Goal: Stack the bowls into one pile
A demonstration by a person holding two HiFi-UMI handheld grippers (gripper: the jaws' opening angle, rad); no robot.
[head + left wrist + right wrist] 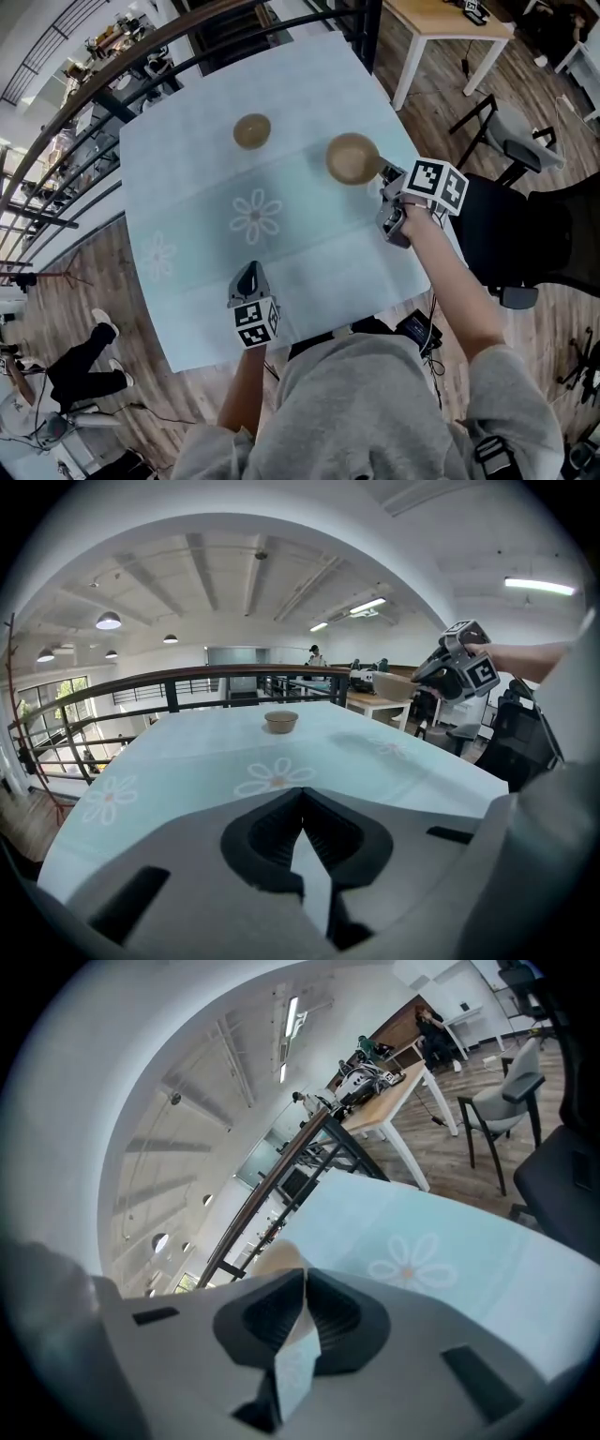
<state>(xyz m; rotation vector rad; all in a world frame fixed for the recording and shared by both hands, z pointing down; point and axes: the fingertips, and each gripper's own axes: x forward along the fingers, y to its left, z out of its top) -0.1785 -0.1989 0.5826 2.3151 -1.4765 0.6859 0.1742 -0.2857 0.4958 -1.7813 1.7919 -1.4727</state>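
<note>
My right gripper pinches the rim of one bowl; my left gripper sits clenched, empty, second bowl well ahead.

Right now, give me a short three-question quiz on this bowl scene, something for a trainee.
1. True or false: the left gripper holds a bowl.
2. How many bowls show in the head view?
3. Which gripper is shut on the right-hand bowl: A, the left gripper, or B, the right gripper?
Key: 1 false, it is shut on nothing. 2 two, the far bowl and the right-hand bowl. 3 B.
</note>
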